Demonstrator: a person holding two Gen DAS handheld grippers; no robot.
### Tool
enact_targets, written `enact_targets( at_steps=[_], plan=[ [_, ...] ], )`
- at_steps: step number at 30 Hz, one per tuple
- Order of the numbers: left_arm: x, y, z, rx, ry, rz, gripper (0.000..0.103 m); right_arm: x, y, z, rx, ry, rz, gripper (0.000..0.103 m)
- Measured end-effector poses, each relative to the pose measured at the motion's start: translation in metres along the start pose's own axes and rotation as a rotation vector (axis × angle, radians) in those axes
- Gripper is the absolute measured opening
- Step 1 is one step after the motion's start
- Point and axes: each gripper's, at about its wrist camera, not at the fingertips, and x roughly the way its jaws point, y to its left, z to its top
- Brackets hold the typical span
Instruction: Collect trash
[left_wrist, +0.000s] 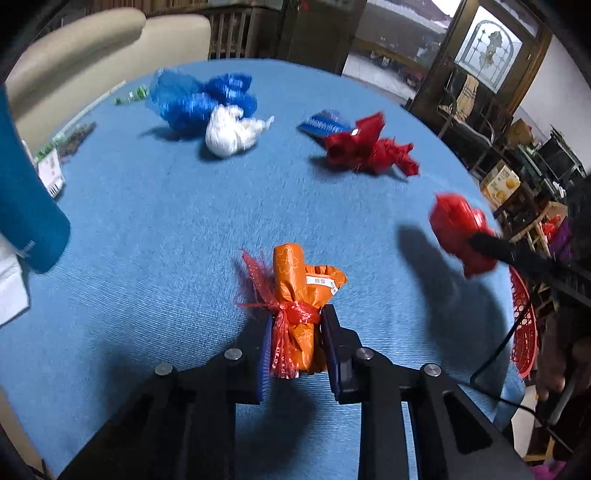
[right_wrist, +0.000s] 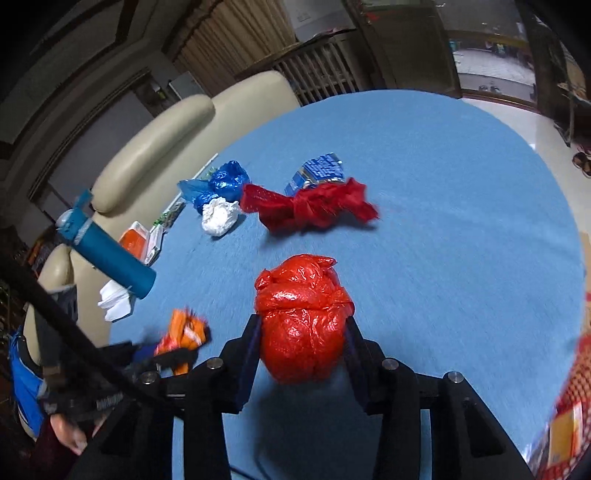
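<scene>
Orange bundle (left_wrist: 301, 314) between left fingers (left_wrist: 334, 332)

room: dim | seating: cream sofa (right_wrist: 155, 155) – behind blue-clothed table (left_wrist: 155, 206) | door: stained-glass door (left_wrist: 491, 51)

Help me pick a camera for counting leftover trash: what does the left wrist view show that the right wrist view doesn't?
Only the left wrist view: the red mesh basket at the table's right edge, clearly.
Only the right wrist view: the teal bottle's cap and an orange-and-white box.
Both: blue bag, white bag, dark red bag, blue packet, orange bundle, red bag.
</scene>
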Motion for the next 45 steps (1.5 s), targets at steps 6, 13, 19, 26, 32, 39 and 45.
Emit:
enact_targets(
  at_steps=[6,13,19,26,32,39,45],
  plan=[
    [-0.045,-0.026,0.004,0.045,-0.101,0.059,0.026,-0.042,-0.002,-0.024,0.018,-0.059,0.004,0.045],
    [-0.092,-0.075,0.006,0.159,-0.194,0.147,0.026,-0.092,0.007,-0.034,-0.013,-0.146,-0.009,0.045],
    [-0.106,-0.103,0.005,0.219,-0.210,0.213,0.026,-0.124,0.011,-0.043,-0.027,-0.192,-0.022,0.045],
    [-0.114,-0.121,0.001,0.259,-0.225,0.239,0.026,-0.148,0.006,-0.053,-0.022,-0.217,-0.043,0.045],
    [-0.116,-0.136,-0.001,0.287,-0.232,0.248,0.026,-0.164,0.000,-0.060,-0.012,-0.238,-0.056,0.045],
    [-0.120,-0.154,-0.002,0.320,-0.242,0.248,0.026,-0.181,-0.012,-0.065,0.007,-0.272,-0.068,0.045],
    [-0.120,-0.163,-0.001,0.340,-0.248,0.253,0.026,-0.190,-0.020,-0.068,0.022,-0.292,-0.067,0.045]
  ],
)
